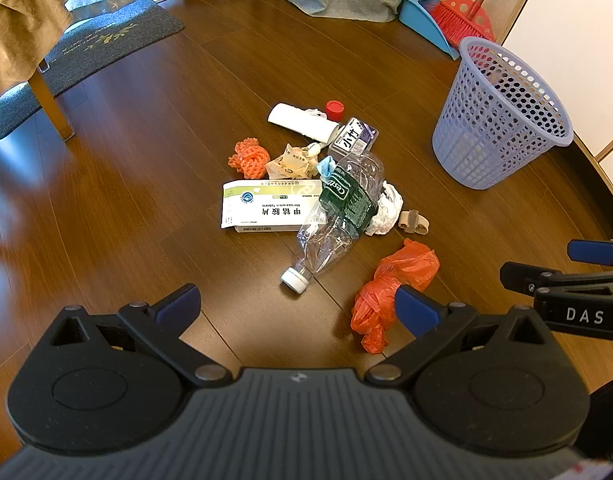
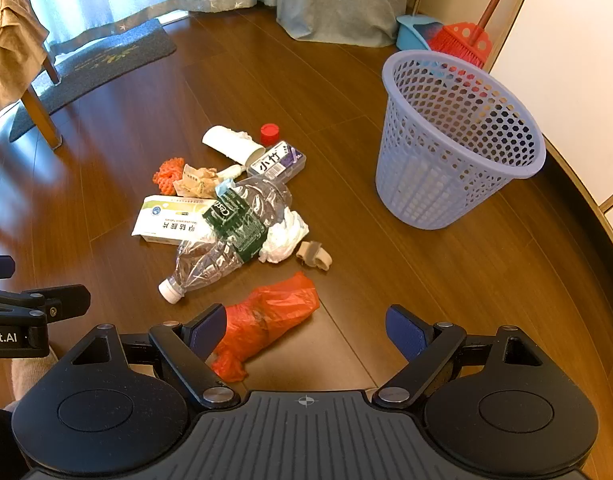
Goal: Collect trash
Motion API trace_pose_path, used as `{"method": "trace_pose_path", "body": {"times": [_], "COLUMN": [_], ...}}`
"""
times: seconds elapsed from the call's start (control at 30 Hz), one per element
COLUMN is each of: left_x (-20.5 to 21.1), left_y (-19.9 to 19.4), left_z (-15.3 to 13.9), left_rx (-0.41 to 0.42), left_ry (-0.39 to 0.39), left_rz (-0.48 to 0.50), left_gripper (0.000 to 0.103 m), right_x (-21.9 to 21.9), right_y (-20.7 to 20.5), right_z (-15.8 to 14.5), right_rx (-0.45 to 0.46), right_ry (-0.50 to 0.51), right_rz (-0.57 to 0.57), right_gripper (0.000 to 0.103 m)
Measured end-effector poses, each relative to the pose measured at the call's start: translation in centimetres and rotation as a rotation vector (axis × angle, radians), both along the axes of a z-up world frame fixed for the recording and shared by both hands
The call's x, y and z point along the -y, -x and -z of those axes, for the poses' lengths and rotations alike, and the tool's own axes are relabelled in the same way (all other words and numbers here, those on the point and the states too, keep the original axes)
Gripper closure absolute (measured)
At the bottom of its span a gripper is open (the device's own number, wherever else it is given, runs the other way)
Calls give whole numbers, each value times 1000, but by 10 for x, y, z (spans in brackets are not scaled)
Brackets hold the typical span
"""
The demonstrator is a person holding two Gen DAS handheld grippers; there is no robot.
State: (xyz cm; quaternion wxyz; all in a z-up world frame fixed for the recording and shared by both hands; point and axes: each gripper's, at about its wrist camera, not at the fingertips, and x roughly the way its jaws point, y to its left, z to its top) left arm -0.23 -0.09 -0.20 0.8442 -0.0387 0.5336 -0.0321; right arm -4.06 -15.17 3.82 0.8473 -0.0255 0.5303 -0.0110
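1. My left gripper (image 1: 296, 310) and right gripper (image 2: 302, 330) both hang spread wide, holding nothing.
2. Trash pile lies mid-floor: crushed water bottle (image 1: 338, 216), medicine box (image 1: 266, 206), orange plastic bag (image 2: 266, 320) nearest me.
3. The lavender mesh wastebasket (image 2: 450, 148) stands near the wall's edge.

Glossy wood floor (image 1: 146, 184), crinkled clear plastic bottle (image 1: 338, 216), perforated matt plastic basket (image 1: 502, 120), crumpled white paper (image 1: 386, 208).

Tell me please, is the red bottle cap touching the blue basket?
Apart. The right wrist view shows bare wooden floor between the red bottle cap and the blue basket.
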Motion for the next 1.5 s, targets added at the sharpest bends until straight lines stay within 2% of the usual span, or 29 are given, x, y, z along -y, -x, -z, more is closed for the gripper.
{"method": "trace_pose_path", "body": {"times": [1.5], "left_x": [0], "left_y": [-2], "left_z": [-2], "left_rx": [-6], "left_ry": [17], "left_rz": [-12], "left_gripper": [2], "right_x": [-1], "right_y": [1], "right_z": [2], "right_rx": [0], "right_ry": [1], "right_rz": [13], "right_gripper": [18]}}
